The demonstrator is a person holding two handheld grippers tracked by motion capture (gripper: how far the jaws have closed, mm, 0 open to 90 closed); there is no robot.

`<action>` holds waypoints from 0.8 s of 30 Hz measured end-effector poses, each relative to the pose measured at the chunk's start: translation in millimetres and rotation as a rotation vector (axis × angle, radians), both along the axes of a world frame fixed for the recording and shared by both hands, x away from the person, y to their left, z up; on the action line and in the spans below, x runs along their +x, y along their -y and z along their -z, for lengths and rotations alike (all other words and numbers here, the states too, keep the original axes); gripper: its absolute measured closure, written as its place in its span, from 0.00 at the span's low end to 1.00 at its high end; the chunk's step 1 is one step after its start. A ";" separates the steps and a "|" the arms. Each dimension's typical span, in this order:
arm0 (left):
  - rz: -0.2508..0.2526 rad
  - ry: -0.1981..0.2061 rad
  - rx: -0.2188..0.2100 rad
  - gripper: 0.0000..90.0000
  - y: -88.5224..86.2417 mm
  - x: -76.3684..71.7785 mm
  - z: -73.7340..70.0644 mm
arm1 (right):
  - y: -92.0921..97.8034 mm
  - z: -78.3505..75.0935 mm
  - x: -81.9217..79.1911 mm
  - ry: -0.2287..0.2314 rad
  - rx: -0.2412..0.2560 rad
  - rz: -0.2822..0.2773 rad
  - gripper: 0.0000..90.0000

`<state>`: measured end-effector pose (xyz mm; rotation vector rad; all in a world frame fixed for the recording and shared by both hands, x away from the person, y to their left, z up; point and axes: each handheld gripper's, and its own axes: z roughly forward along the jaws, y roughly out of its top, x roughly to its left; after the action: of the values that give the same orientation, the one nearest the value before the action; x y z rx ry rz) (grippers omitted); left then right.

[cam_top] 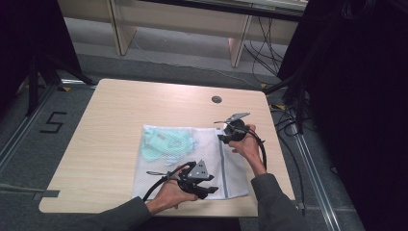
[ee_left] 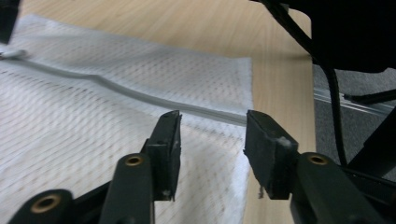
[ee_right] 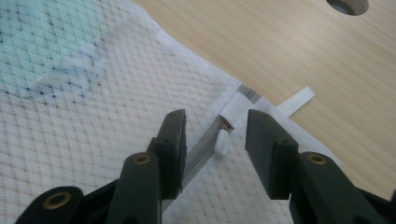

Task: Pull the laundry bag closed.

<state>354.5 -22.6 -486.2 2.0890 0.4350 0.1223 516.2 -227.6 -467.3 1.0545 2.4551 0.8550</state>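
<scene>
My left gripper (cam_top: pixel 208 188) hangs released at the mesh bag's (cam_top: pixel 159 175) five o'clock corner. The bag lies mid-table (cam_top: pixel 110 120), soft and limp. My right gripper (cam_top: pixel 226 137), also released, straddles the zipper pull (ee_right: pixel 223 142) at one o'clock: the place to pinch.
</scene>
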 end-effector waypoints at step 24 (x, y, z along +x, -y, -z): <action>-0.196 -0.007 -0.009 0.36 -95.2 11.5 -25.6 | -0.3 -17.2 -54.1 0.009 0.092 -0.047 0.45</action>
<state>366.0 72.6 -460.6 2.0354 0.6432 0.2275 462.1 -227.3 -450.1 1.0250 2.4629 0.9934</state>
